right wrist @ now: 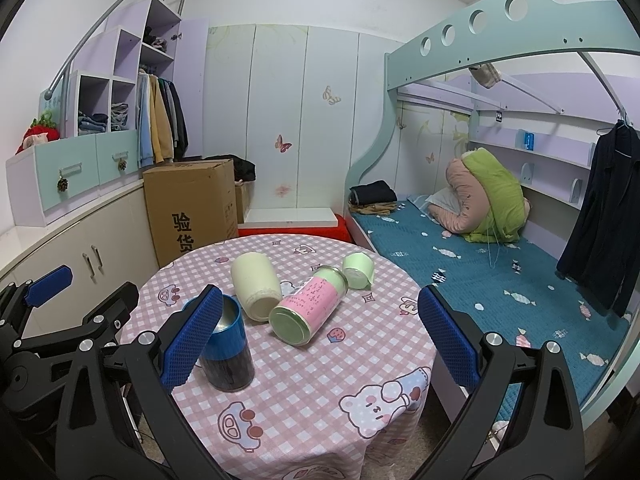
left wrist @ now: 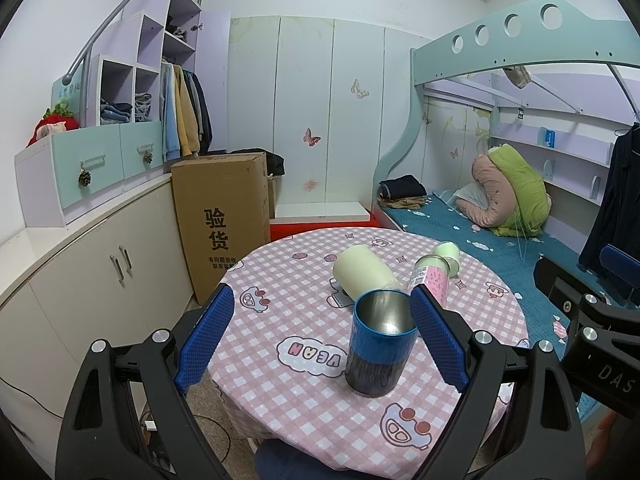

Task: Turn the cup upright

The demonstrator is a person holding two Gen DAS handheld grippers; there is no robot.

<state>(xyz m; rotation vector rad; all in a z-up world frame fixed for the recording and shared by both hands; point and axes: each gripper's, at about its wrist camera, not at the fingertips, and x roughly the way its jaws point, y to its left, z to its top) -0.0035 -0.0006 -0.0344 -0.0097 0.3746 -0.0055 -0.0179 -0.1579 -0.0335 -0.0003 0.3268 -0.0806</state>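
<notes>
The blue cup (left wrist: 380,344) stands upright, mouth up, on the worktop (left wrist: 304,412) between the left gripper (left wrist: 320,332) jaws, which are spread apart and clear of its wall. Draw that gripper straight back, avoiding the rim. The right gripper (right wrist: 320,340), jaws also apart, faces the pink-labelled cup (right wrist: 308,310) lying on its side; close on its mid-body before tilting.
</notes>
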